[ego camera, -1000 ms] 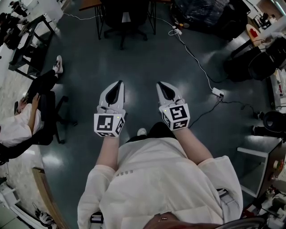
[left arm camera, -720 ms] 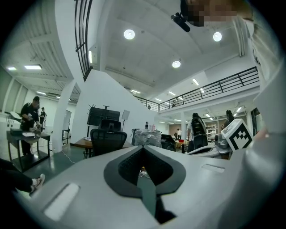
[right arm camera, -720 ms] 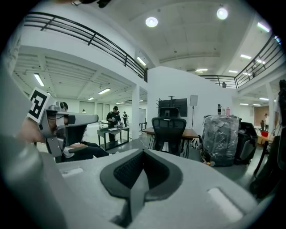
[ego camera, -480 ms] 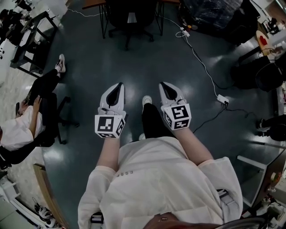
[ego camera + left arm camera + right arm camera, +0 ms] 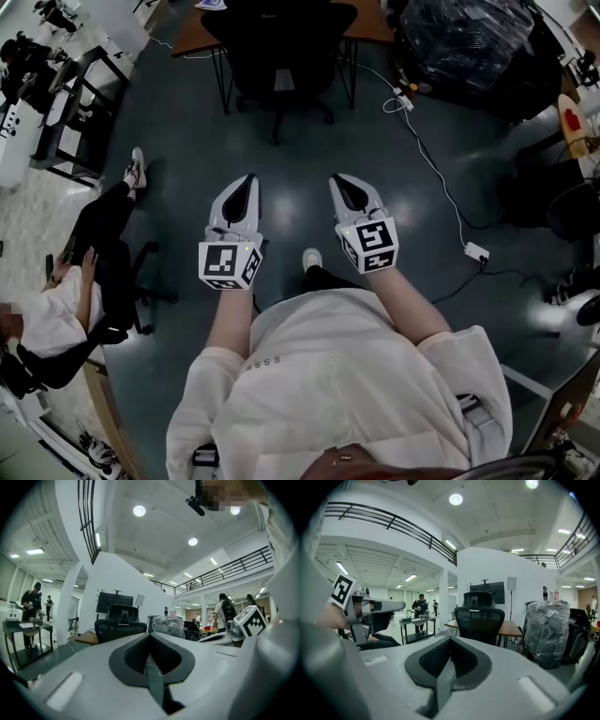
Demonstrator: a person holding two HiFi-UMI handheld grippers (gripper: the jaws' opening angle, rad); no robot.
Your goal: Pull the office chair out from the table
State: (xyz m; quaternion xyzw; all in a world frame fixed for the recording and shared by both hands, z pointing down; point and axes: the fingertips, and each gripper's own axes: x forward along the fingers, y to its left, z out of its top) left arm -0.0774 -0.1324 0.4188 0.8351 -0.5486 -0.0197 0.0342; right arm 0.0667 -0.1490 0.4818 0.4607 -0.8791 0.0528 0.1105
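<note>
The black office chair [image 5: 279, 49] stands at the top of the head view, tucked under a wooden table [image 5: 367, 22]. Both grippers are held side by side over the dark floor, well short of the chair and pointing at it. My left gripper [image 5: 248, 178] is shut with nothing in it. My right gripper [image 5: 336, 178] is shut and empty too. In the left gripper view the chair [image 5: 119, 620] shows beyond the closed jaws, with the table [image 5: 86, 637] at its left. The right gripper view shows the chair's [image 5: 480, 618] mesh back ahead in front of the table [image 5: 511, 629].
A person sits on a chair [image 5: 66, 314] at the left, near a black cart [image 5: 70, 112]. A cable runs across the floor to a power strip [image 5: 476, 251] on the right. A plastic-wrapped bundle [image 5: 469, 42] stands right of the table. More chairs [image 5: 567, 211] sit at the right edge.
The chair and table have slid down the head view, nearer to me. Both grippers have travelled forward toward them, still shut. The power strip and the seated person have drifted back.
</note>
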